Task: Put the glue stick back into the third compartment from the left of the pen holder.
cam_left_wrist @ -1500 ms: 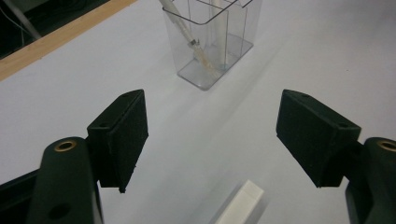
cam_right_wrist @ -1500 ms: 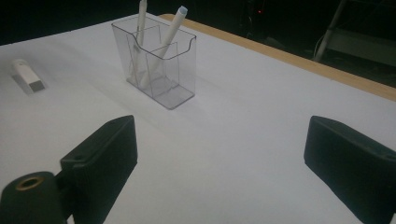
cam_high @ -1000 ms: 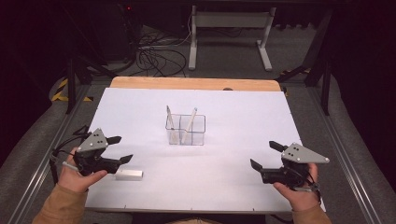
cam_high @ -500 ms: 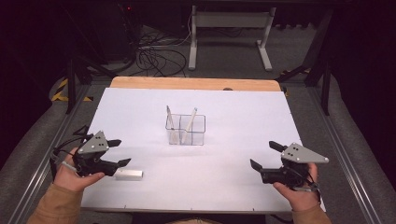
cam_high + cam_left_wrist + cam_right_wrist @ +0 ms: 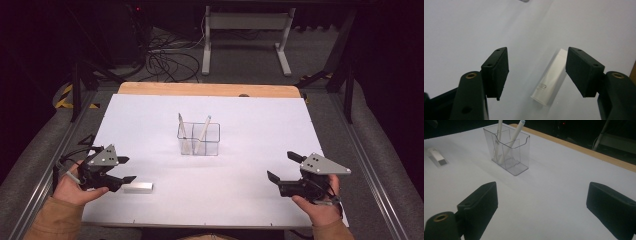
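At the near left of the white table (image 5: 250,200) we find the left gripper (image 5: 127,170), held low in the person's left hand (image 5: 70,187), its tips just beside a small white block (image 5: 138,187) that lies flat on the surface. From the left gripper view, the block (image 5: 550,77) sits between the two black pads (image 5: 499,72), nearer the right-hand one, slanted across the gap; neither pad touches it. We note the jaws have just been closing, yet they stand apart with free space on both sides of the block, so nothing is gripped.

Over at the near right, the right gripper (image 5: 282,167) rests in the person's right hand (image 5: 320,207), well apart from the block. Its jaws are spread wide with bare table between them, as the right gripper view confirms.

Mid-table stands a clear plastic holder (image 5: 199,139) with compartments, upright, carrying two white pens (image 5: 202,135) that lean against its walls. We see the holder (image 5: 510,151) again from the right gripper view, with the block (image 5: 437,157) far off at the left edge.

A wooden strip (image 5: 205,89) runs along the table's far edge.
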Available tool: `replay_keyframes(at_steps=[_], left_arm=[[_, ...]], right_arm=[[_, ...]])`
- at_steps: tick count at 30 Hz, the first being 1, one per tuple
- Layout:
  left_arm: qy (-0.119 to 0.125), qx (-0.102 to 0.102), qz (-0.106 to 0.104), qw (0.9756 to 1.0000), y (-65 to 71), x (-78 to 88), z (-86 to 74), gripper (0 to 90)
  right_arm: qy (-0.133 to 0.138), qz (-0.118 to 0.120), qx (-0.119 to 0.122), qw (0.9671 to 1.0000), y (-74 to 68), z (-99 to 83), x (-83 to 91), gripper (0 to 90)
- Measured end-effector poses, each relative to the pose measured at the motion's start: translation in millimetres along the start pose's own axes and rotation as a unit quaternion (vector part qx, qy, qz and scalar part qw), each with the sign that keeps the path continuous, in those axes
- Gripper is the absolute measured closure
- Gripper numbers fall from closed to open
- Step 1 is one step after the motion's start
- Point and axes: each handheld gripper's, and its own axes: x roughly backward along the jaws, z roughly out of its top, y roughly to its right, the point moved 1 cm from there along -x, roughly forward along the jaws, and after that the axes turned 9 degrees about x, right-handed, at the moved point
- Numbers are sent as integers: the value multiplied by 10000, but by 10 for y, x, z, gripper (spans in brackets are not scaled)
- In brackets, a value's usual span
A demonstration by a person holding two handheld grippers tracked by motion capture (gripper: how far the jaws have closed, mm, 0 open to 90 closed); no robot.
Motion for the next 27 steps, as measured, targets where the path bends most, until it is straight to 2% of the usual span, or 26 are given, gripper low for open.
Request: replay_keyframes(at_steps=[3, 8, 14, 21, 27], left_arm=[[-142, -79, -34, 9999, -6, -24, -23, 372], [-393, -90, -209, 9990, -11, -85, -56, 358], [-649, -122, -272, 9974, -34, -139, -101, 358], [-985, -157, -335, 9945, -49, -204, -151, 352], [-1144, -230, -379, 9924, -51, -242, -168, 363]], right_arm=[[0, 5, -1, 10000, -1, 0, -1, 109], [-1, 7, -3, 10000, -2, 2, 0, 109], [-8, 23, 1, 10000, -5, -1, -4, 109], [7, 27, -2, 10000, -5, -1, -3, 109], [0, 39, 3, 10000, -6, -2, -4, 110]])
